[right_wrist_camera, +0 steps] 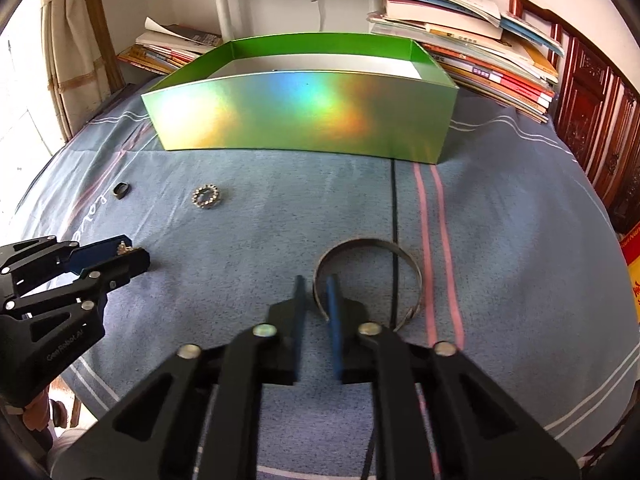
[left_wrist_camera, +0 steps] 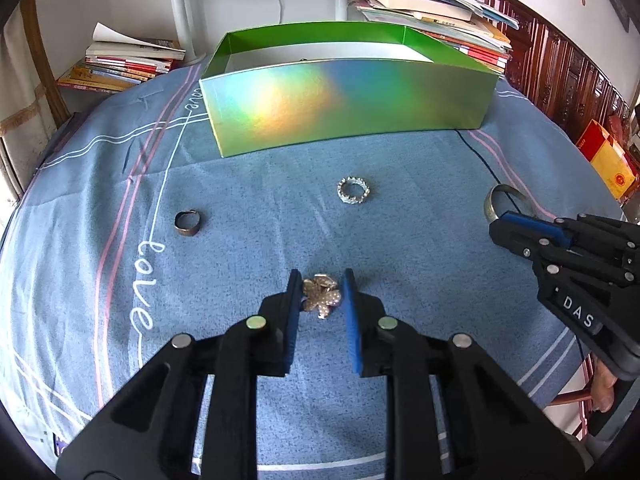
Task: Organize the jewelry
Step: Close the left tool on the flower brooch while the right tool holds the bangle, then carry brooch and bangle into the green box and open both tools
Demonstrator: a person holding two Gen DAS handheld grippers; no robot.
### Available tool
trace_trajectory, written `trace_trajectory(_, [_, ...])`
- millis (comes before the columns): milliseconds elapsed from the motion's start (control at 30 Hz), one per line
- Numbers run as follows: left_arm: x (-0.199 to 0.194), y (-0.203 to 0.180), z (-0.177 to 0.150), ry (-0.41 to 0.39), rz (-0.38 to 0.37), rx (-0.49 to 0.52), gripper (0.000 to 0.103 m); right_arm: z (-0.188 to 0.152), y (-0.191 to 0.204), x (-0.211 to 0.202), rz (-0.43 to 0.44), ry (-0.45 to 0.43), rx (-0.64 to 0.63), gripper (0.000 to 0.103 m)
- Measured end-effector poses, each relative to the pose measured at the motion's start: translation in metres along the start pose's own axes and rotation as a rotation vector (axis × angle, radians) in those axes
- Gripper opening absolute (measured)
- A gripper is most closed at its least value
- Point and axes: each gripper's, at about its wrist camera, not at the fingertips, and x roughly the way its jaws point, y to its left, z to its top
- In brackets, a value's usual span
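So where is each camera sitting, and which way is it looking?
Left wrist view: sits on the left claw, looking forward and down along its fingers at the flower brooch between them; the right claw shows at the right edge.
Right wrist view: sits on the right claw, looking forward and down at the bangle whose band it pinches; the left claw shows at the left.
Both views share the green box, the sparkly ring, the dark ring and the blue cloth.

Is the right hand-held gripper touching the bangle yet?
Touching. The right wrist view shows the right hand-held gripper with its fingers pinched on the band of the bangle, one outside, one inside the loop.
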Motion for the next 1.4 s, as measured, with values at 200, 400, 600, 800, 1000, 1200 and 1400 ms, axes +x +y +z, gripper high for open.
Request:
trace_trajectory(200, [-0.005,0.000,0.001,-0.013,-0.001,0.007,0.021,0.001,-0.001,-0.009,0.017,-0.027,0.004,0.003])
trace_trajectory(400, [-0.013,0.001,0.005,-0.031,0.009,0.005,0.021,0.005,-0.001,-0.017,0.005,-0.049,-0.010,0.003])
trace_trajectory(600, [-0.011,0.003,0.002,-0.018,0.012,0.002,0.021,0.001,0.000,-0.005,-0.003,-0.012,-0.007,0.003])
trace_trajectory(800, [-0.005,0.006,0.005,-0.005,0.010,-0.017,0.021,0.005,-0.001,-0.012,0.002,-0.035,0.007,0.003])
trace_trajectory(1000, [-0.041,0.024,0.052,-0.124,0.013,-0.022,0.021,0.061,0.000,-0.056,0.000,-0.198,-0.056,0.003])
trace_trajectory(1200, [-0.056,0.046,0.134,-0.226,0.032,-0.045,0.021,0.147,-0.017,-0.058,0.006,-0.278,-0.017,0.003])
trace_trajectory(1400, [0.001,0.045,0.184,-0.129,0.019,-0.052,0.021,0.186,-0.019,0.009,0.015,-0.153,0.024,0.003])
